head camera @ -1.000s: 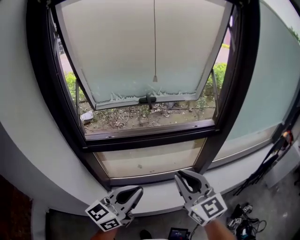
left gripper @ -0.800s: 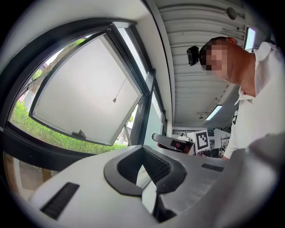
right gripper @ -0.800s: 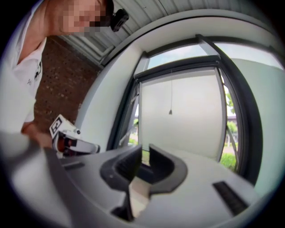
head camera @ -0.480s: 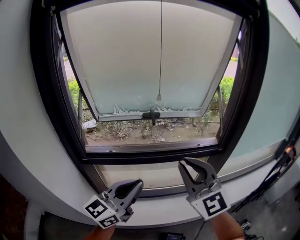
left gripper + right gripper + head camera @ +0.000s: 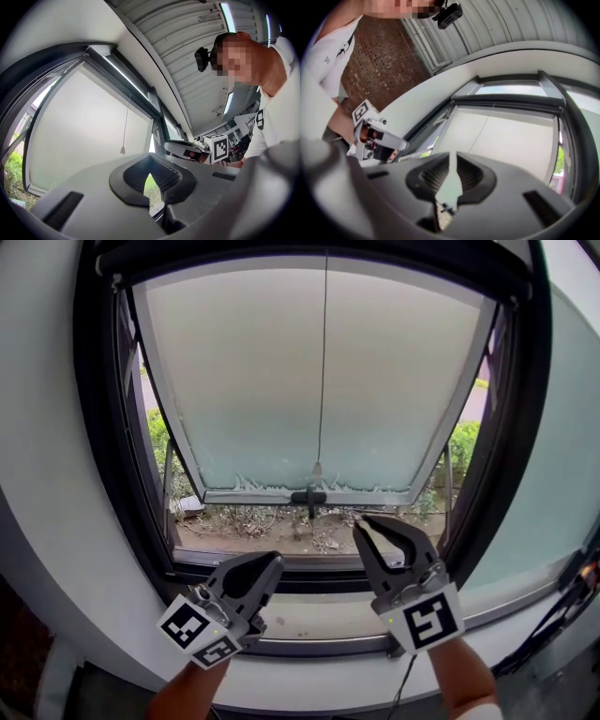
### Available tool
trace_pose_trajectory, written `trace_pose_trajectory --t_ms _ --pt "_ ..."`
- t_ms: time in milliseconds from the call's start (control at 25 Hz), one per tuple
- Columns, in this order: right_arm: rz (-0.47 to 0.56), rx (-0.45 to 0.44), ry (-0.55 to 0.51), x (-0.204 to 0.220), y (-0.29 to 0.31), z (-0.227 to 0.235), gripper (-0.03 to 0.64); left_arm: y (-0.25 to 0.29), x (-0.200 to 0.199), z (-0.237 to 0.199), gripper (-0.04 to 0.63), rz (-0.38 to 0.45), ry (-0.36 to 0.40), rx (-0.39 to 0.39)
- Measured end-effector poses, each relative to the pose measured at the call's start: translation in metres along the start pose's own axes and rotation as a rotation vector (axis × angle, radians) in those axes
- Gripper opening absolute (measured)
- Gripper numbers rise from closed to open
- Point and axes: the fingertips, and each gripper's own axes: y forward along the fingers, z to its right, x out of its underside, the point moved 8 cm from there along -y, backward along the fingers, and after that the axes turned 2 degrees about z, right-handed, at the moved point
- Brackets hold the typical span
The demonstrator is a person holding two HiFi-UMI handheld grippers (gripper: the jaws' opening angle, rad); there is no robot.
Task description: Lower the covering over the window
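Observation:
A thin pull cord hangs from the dark rolled covering at the top of the black window frame. It ends in a small bell-shaped pull in front of the tilted-out frosted sash. My left gripper is shut and empty, below and left of the pull. My right gripper stands below and right of the pull, its jaws a narrow slit apart with nothing between them. The left gripper view shows the pull beyond the left gripper. The right gripper points at the sash.
The sash handle sits just under the pull. Ground and green plants lie outside the opening. A white sill runs below the frame, with cables at the far right. A fixed frosted pane is to the right.
Both grippers have risen toward the window and now reach the lower frame. The view has tilted up, so the top of the frame shows.

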Motion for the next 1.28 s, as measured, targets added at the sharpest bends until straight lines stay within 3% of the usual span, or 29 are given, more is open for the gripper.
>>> trace_pose_trajectory --t_ms 160,480,720,1000,1280 --pt "0.006 0.002 -0.024 -0.010 0.015 0.011 0.042 0.021 -0.025 -0.006 0.018 0.030 0.058 0.018" --pt "0.039 0.077 -0.139 -0.041 0.048 0.043 0.042 0.053 -0.091 -0.026 0.018 0.086 0.252 0.040" --pt "0.058 0.107 -0.239 -0.071 0.071 0.069 0.043 0.078 -0.134 -0.040 0.018 0.147 0.318 0.030" --pt "0.054 0.155 -0.406 -0.103 0.101 0.098 0.043 0.111 -0.173 -0.049 0.018 0.150 0.435 0.048" --pt "0.051 0.188 -0.543 -0.130 0.136 0.130 0.043 0.139 -0.204 -0.063 0.018 0.164 0.497 0.038"
